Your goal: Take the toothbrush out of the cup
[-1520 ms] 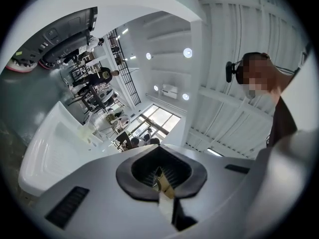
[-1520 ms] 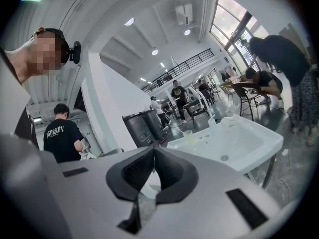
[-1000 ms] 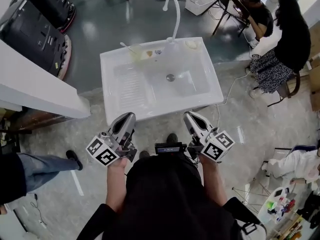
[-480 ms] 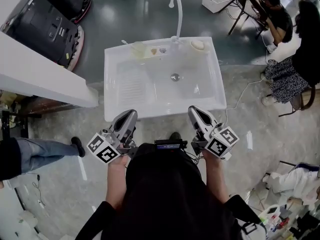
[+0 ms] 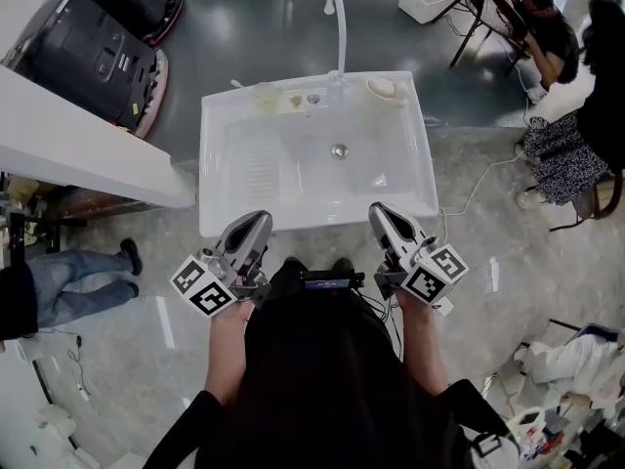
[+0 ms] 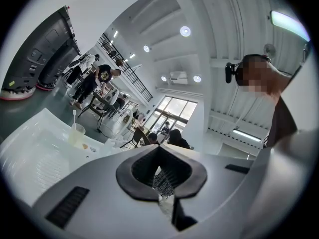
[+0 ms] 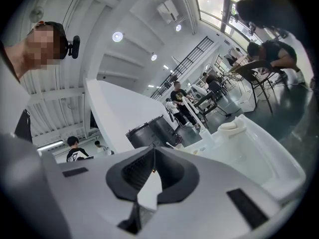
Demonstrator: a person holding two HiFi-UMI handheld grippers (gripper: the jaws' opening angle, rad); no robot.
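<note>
Both claws were shut & empty. L claw (image 5: 257, 221) & R claw (image 5: 377, 213) hovered level near front edge of white sink (image 5: 210, 169). The toothbrush (image 5: 240, 85) stood in cup (image 5: 266, 95) on sink's back-left rim, well apart from both.

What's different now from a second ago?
The person squared up to the sink, bringing the left gripper and right gripper slightly nearer its front edge. Nothing was grabbed or released. Both grippers stay shut and empty; the cup with the toothbrush still stands on the sink's back ledge.
</note>
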